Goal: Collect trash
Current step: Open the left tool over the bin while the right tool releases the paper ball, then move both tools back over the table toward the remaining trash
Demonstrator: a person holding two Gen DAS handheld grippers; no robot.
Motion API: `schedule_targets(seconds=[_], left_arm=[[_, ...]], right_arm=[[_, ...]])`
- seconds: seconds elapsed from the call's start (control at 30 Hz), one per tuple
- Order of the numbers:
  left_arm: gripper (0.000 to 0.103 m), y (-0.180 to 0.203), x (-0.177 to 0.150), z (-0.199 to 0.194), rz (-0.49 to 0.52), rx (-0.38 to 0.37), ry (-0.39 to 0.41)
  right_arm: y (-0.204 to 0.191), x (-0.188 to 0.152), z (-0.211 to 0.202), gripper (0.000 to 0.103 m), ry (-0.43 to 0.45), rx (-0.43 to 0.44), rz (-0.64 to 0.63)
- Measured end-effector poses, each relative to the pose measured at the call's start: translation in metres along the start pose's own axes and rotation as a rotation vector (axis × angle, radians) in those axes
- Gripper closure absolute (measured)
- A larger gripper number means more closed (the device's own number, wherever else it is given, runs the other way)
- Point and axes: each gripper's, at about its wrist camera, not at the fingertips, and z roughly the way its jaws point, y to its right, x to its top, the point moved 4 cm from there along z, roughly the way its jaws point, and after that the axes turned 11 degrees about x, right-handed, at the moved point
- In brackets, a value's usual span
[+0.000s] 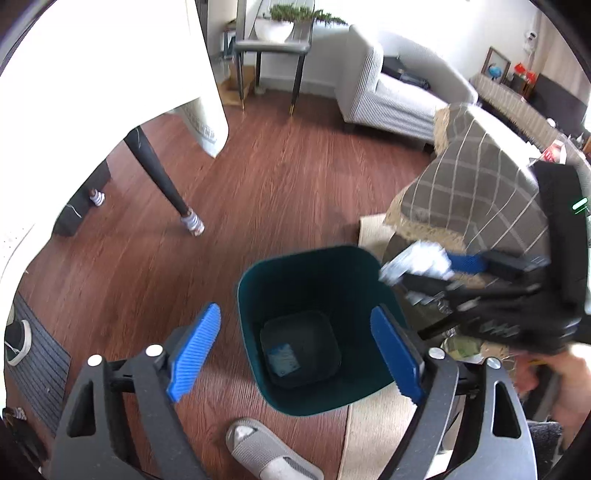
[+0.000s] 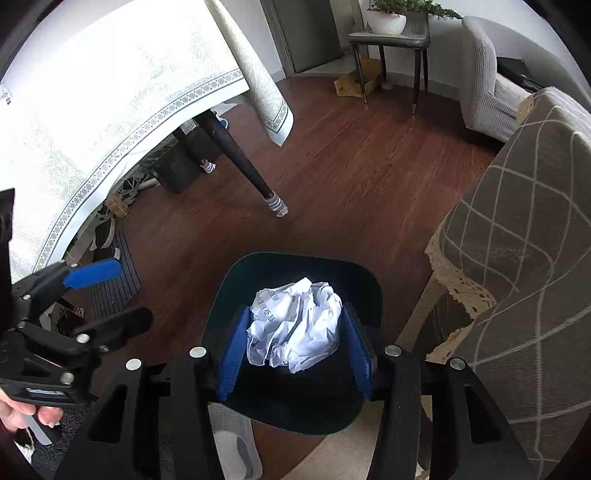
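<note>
White crumpled paper [image 2: 295, 325] over teal bin [image 2: 236, 280]

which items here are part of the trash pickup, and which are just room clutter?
Job:
- crumpled paper, gripped by the right gripper
- dark green bin, with a scrap at its bottom
- left gripper, open over the bin

Clutter:
- grey slipper
- checked blanket
- potted plant on a side table
- sofa
- table leg

- We see a wooden floor [image 1: 280, 184] under a white tablecloth [image 2: 92, 96].
- We see a dark table leg [image 2: 240, 162] in a striped sock.
- We see a grey slipper [image 1: 266, 454], a checked blanket [image 2: 517, 229], a grey sofa [image 1: 391, 92] and a potted plant [image 2: 388, 18].
</note>
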Motion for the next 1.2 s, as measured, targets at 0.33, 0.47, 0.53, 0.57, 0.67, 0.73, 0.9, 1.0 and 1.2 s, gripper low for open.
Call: schedule_targets(seconds=[0.33,0.47,0.53,0.57,0.67,0.73,0.9,1.0,1.2], left_arm=[[0.033,-0.010,0.014,-0.031,-0.025,-0.050,0.095],[0.043,-0.010,0.018,-0.039,-0.025,-0.067,0.114],[0.050,-0.010,0.019,-0.043,-0.022,-0.069,0.127],[0.053,-0.010,0.020,-0.044,-0.021,-0.072,0.133],[0.059,-0.010,0.022,-0.052,-0.022,-0.083,0.156],[0.061,-0.011,0.023,-0.056,-0.021,-0.087,0.168],[0.061,-0.012,0.026,-0.065,-0.026,-0.098,0.195],[0.061,-0.012,0.027,-0.068,-0.022,-0.098,0.208],[0.061,-0.015,0.031,-0.077,-0.036,-0.102,0.238]], right_arm=[[0.004,-0.013,0.046,0.052,-0.102,-0.005,0.026],[0.006,-0.023,0.065,0.052,-0.159,-0.017,0.029],[0.006,-0.028,0.072,0.052,-0.183,-0.033,0.020],[0.006,-0.031,0.076,0.052,-0.193,-0.042,0.015],[0.009,-0.038,0.084,0.050,-0.217,-0.052,0.021],[0.012,-0.041,0.091,0.047,-0.228,-0.068,0.017],[0.015,-0.045,0.094,0.037,-0.231,-0.085,0.009],[0.016,-0.046,0.092,0.034,-0.228,-0.085,0.006],[0.009,-0.044,0.079,0.034,-0.220,-0.075,-0.037]])
